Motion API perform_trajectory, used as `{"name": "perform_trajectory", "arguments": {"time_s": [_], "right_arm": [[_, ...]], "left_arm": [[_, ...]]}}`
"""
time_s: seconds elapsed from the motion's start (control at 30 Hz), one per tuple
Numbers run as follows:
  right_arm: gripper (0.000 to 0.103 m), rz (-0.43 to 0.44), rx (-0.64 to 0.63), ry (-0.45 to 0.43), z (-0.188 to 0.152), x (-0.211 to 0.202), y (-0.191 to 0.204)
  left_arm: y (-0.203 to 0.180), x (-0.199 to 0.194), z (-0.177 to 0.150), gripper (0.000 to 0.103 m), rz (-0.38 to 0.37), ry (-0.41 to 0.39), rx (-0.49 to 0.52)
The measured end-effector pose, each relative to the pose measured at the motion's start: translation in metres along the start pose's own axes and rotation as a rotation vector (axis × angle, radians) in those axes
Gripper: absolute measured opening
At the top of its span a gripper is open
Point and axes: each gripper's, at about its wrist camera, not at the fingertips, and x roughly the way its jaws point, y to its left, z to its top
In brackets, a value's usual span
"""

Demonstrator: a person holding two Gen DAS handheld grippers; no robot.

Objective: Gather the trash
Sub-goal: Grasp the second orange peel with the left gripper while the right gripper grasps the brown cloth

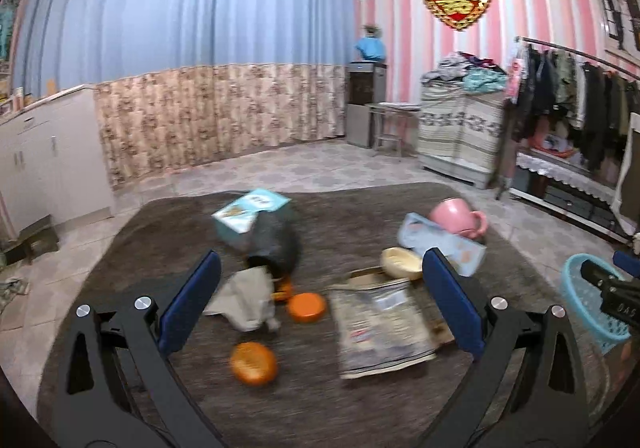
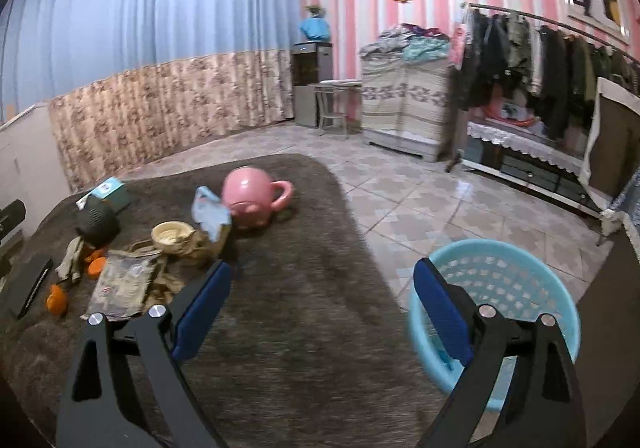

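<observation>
While both grippers hang spread wide and empty above the brown rug point(image 2: 304, 328), the left gripper point(image 1: 320, 304) faces an orange peel point(image 1: 253, 363), crumpled paper point(image 1: 250, 298) and newspaper point(image 1: 380, 324); right gripper point(image 2: 322, 308) has the light-blue basket point(image 2: 532, 288) just right.

Items counted on the brown rug point(image 1: 360, 408), placed relative to the left claw point(image 1: 320, 304), whose jaws stand wide apart:

- Orange pieces, three: one round piece point(image 1: 253, 363) nearest the claw, one flat disc point(image 1: 307, 307) between the fingers, one small piece point(image 1: 285, 290) just beyond it, too blurred to name.
- Printed packets, one: a flat packet point(image 1: 380, 332) inside the right finger.
- Cream bowls, one point(image 1: 401, 263).
- Pink mugs, one point(image 1: 456, 217), tipped over, farther right.
- Light blue wrappers, one point(image 1: 444, 244).
- Blue cartons, one point(image 1: 250, 210), farther left.
- Dark mesh containers, one point(image 1: 276, 244).
- Crumpled grey papers, one point(image 1: 250, 300).

Beside the right claw point(image 2: 322, 306), also spread wide: blue laundry-style baskets, one point(image 2: 520, 288).
</observation>
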Motion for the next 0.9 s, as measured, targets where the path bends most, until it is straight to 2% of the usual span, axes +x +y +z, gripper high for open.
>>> {"name": "perform_trajectory", "arguments": {"time_s": [0.4, 0.6, 0.77, 0.83, 0.9], "right_arm": [[0.091, 0.068, -0.055, 0.069, -0.015, 0.031, 0.049], [0.091, 0.114, -0.086, 0.129, -0.028, 0.062, 0.079], [0.090, 0.134, -0.125, 0.173, -0.040, 0.083, 0.100], [0.084, 0.155, -0.118, 0.190, -0.043, 0.088, 0.102], [0.064, 0.179, -0.121, 0.219, -0.045, 0.095, 0.105]], "left_arm": [[0.069, 0.017, -0.041, 0.097, 0.110, 0.083, -0.073], [0.081, 0.036, -0.068, 0.097, 0.134, 0.156, -0.088], [0.082, 0.041, -0.082, 0.097, 0.125, 0.179, -0.094], [0.079, 0.043, -0.083, 0.097, 0.111, 0.185, -0.086], [0.073, 0.045, -0.085, 0.097, 0.106, 0.187, -0.060]]}}
